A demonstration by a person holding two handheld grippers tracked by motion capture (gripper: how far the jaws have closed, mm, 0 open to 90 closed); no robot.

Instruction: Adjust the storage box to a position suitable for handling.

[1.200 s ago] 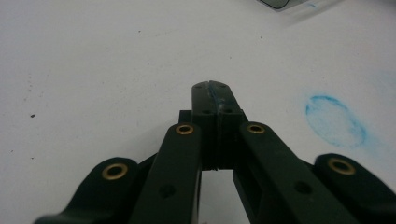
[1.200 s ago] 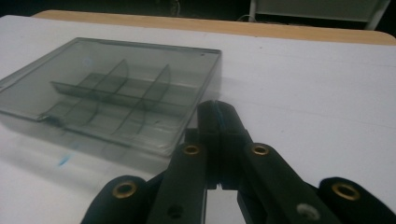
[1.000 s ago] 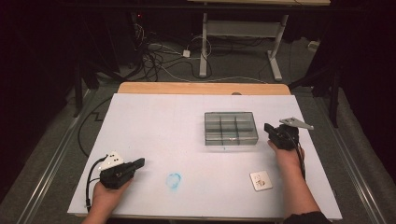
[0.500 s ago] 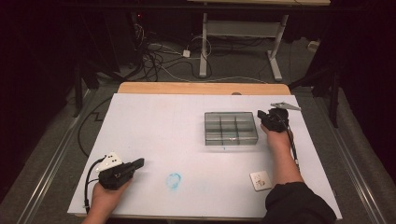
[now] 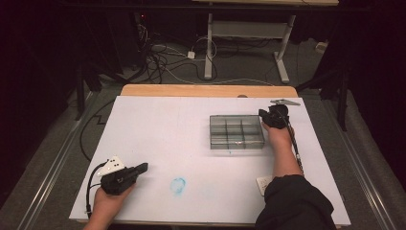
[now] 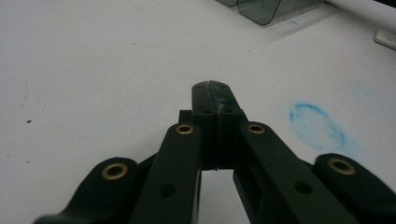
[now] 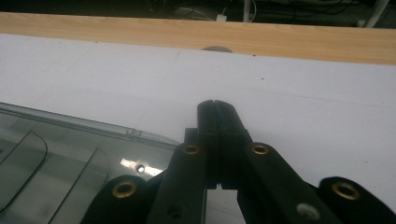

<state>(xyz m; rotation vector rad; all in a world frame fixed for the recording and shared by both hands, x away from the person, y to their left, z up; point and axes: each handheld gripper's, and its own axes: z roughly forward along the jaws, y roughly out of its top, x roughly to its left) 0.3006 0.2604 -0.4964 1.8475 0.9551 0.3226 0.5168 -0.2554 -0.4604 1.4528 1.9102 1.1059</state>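
Left gripper (image 5: pixel 125 176): it rests low on the near-left part of the white worktop (image 5: pixel 158 134), in the same spot as 1 second ago. In the left gripper view its fingers (image 6: pixel 205 105) are pressed together with nothing between them. A smudged blue ring mark (image 5: pixel 178 185) lies on the worktop just to its right.

Clear compartment box (image 5: pixel 237 132): it sits right of centre on the worktop, unmoved across all 3 high views. It has 6 compartments; none shows any contents that can be made out.

Right gripper (image 5: pixel 272 116): this is the change. 1 second ago it was beside the right edge of the box; it now stands at the box's far-right corner, touching or just beside the rim, which cannot be settled from above. In the right gripper view its fingers (image 7: pixel 208 122) are pressed together and empty, with the clear wall of the box just left of them.

Judgement: the right hand is closing on the box, probably to push, steady or open it. No grasp is yet made.

Small white card (image 5: pixel 264 182): it lies near the right sleeve, partly covered.

Writing: no brand, label or legible text on any item.
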